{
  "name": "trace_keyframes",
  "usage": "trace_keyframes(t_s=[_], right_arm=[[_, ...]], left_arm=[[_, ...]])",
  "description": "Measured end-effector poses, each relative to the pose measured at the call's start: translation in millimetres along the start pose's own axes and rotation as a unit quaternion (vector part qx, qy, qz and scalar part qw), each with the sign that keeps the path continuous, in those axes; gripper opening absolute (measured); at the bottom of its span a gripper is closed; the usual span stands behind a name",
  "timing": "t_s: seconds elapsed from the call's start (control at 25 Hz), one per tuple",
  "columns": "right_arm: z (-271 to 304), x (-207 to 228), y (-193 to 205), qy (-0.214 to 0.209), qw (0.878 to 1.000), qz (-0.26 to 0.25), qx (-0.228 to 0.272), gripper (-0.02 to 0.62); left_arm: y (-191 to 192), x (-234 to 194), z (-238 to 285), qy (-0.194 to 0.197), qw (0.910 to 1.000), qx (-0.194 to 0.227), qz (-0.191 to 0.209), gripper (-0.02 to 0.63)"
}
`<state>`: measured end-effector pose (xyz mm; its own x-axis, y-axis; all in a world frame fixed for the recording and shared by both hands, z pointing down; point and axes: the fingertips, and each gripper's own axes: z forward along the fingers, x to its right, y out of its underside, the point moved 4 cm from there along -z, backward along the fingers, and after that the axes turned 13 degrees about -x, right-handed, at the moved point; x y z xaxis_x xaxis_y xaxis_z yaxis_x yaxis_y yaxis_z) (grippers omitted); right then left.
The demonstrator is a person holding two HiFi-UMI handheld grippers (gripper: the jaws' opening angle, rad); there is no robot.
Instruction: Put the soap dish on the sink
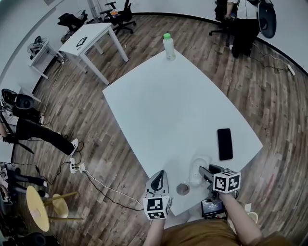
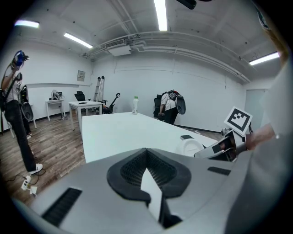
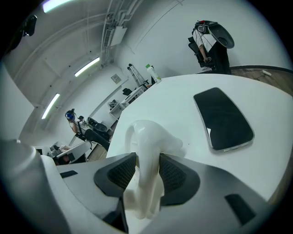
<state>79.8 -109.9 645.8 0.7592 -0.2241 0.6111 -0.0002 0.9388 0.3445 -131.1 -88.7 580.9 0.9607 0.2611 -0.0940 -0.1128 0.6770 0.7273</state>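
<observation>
Grey left gripper [image 1: 160, 174], nearest on the left: jaws pressed together, only a thin pale slit showing between the dark pads, nothing in them. It hangs over the near edge of the white table [image 1: 159, 105].

Right gripper [image 3: 145, 170], just right of it: ribbed pads pinching the rim of the white soap dish [image 3: 147, 137], one pad on each side of the wall. The dish sits at the near right part of the table, down at the tabletop. Cannot tell whether it rests there or is lifted just clear.

Small round dark-centred object [image 1: 183, 189] lies on the table between the two grippers, just left of the dish; not touching it.

Black smartphone [image 1: 224, 143], screen dark, lies flat just beyond the dish, near the right edge, apart from it.

Middle of the table bare.

Clear bottle with a green cap [image 1: 168, 46] stands upright at the far corner.

Beyond, on the wood plank floor [image 1: 72, 120]: a smaller white table [image 1: 91, 41] far left, black office chairs [image 1: 120, 14] behind it, and a person [image 1: 243, 24] standing far right.
</observation>
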Motion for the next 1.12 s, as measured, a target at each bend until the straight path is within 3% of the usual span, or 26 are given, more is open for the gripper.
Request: trace_keyframes(t_s=[0.6, 1.12], right_arm=[[-3, 7, 3, 0.089, 0.995, -0.019, -0.043, 0.166], [-5, 5, 4, 0.106, 0.994, -0.021, -0.034, 0.167]], left_arm=[[-9, 6, -7, 0.003, 1.0000, 0.007, 0.005, 0.008], [-17, 11, -16, 0.008, 0.9997, 0.020, 0.011, 0.008]])
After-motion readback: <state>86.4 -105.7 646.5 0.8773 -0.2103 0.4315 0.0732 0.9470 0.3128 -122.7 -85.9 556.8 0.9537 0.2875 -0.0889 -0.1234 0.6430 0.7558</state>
